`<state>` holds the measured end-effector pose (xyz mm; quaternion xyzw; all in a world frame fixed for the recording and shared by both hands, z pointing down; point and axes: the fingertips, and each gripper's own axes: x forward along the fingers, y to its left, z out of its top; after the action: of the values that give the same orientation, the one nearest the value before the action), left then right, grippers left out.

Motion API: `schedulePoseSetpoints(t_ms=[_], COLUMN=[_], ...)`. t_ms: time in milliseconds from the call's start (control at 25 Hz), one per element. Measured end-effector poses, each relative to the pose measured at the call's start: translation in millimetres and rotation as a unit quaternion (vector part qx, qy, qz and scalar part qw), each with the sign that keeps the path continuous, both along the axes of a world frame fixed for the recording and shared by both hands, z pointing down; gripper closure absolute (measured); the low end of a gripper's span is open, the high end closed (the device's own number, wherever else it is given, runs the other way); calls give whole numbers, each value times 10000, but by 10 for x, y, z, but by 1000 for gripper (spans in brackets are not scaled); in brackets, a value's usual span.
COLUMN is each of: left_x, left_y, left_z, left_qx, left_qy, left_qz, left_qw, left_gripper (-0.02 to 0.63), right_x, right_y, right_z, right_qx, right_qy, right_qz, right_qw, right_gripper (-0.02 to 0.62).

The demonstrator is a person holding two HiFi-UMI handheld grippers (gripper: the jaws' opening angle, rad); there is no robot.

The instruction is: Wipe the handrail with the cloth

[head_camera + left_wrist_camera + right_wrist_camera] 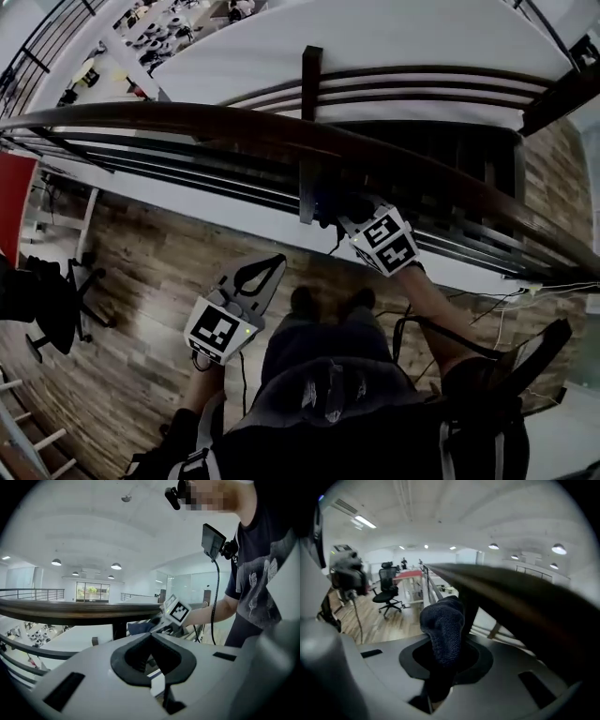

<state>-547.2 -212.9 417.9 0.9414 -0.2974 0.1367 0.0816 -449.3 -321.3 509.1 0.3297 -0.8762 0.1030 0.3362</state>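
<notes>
Clamping the dark blue knitted cloth (443, 623) in the right gripper (440, 641), jaws pinched on its lower part, bunched top standing free toward 12 o'clock. Holding it just beneath the dark wooden handrail (520, 597), sweeping from 11 o'clock out to 4 o'clock in the right gripper view. Parking the left gripper (265, 274) at about 7 o'clock of the right one in the head view, jaws closed together on nothing, well apart from the rail.

Probably risking a lost cloth: gripping only a small part of it, so dragging along the wood could tug it free and send it over the edge toward the lower floor (155, 33). Possibly also catching on the upright post (309, 131) at 11 o'clock of the right gripper, or scraping hard jaw against rail with too little fabric between.

Not showing whether cloth and rail are touching: in the head view, losing the cloth in shadow under the rail. Cutting off both rail ends at the frame edges.
</notes>
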Motion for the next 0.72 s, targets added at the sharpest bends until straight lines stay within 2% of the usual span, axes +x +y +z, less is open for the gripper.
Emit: schedulePoseSetpoints(t_ms=[80, 160, 280, 480, 600, 720], left_x=[96, 131, 96, 155, 363, 753], left_y=[-27, -19, 11, -24, -29, -56], left_z=[27, 55, 103, 167, 270, 266], left_qx=[-48, -76, -125, -384, -537, -469], left_qy=[-82, -235, -427, -322, -319, -352], left_qz=[201, 345, 396, 295, 592, 1028], left_qw=[9998, 9991, 9982, 9983, 9963, 9930], left_gripper=[598, 598, 598, 598, 598, 598], right_x=[206, 223, 17, 45, 291, 809], right_y=[-299, -569, -837, -959, -912, -829], right_z=[473, 693, 838, 988, 1000, 1009], right_qx=[-92, -26, 51, 26, -5, -112], right_qy=[228, 307, 399, 516, 627, 684], right_qz=[730, 1172, 1153, 1183, 1260, 1536], right_qw=[9970, 9926, 9925, 9916, 9900, 9857], right_gripper=[535, 535, 535, 535, 535, 535])
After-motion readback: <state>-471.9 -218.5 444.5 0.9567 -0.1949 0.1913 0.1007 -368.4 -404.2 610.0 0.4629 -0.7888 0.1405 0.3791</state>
